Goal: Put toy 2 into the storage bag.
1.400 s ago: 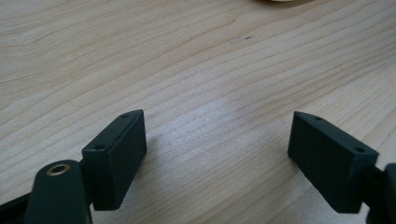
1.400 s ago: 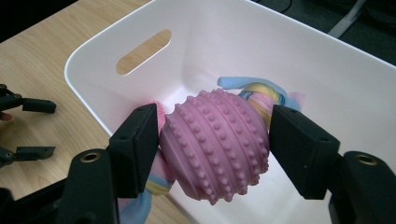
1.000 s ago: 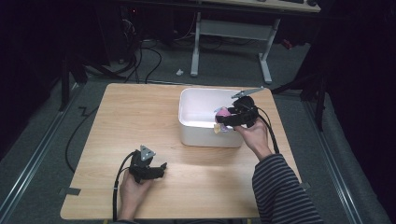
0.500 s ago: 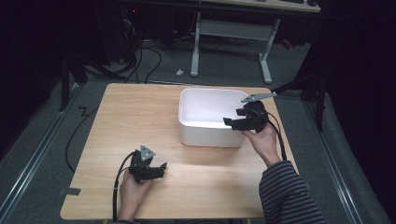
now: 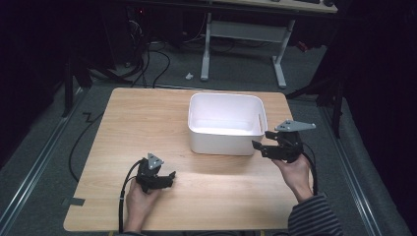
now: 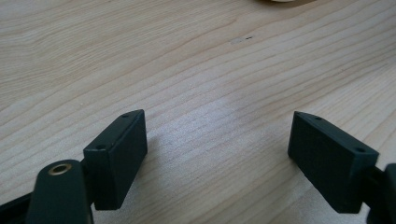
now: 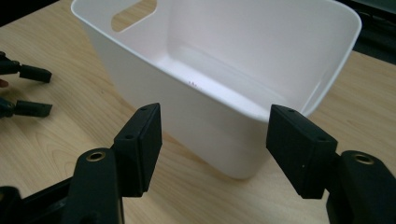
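Note:
A white plastic bin stands on the wooden table, right of centre; its inside looks bare, and in the right gripper view its wall and a handle slot face the camera. My right gripper hovers just off the bin's front right corner, pointing left at it. Its jaws have just closed a little but still stand apart, open, with nothing between them. My left gripper rests low near the table's front left, open over bare wood.
The left gripper's jaw tips appear far off at the left edge of the right gripper view. Beyond the table, a desk frame and cables lie on the dark floor. Bare tabletop stretches left of the bin.
The right gripper has drawn back from above the bin to its front right corner. A pink thing seen at its jaws a second ago is gone. The left hand kept still.

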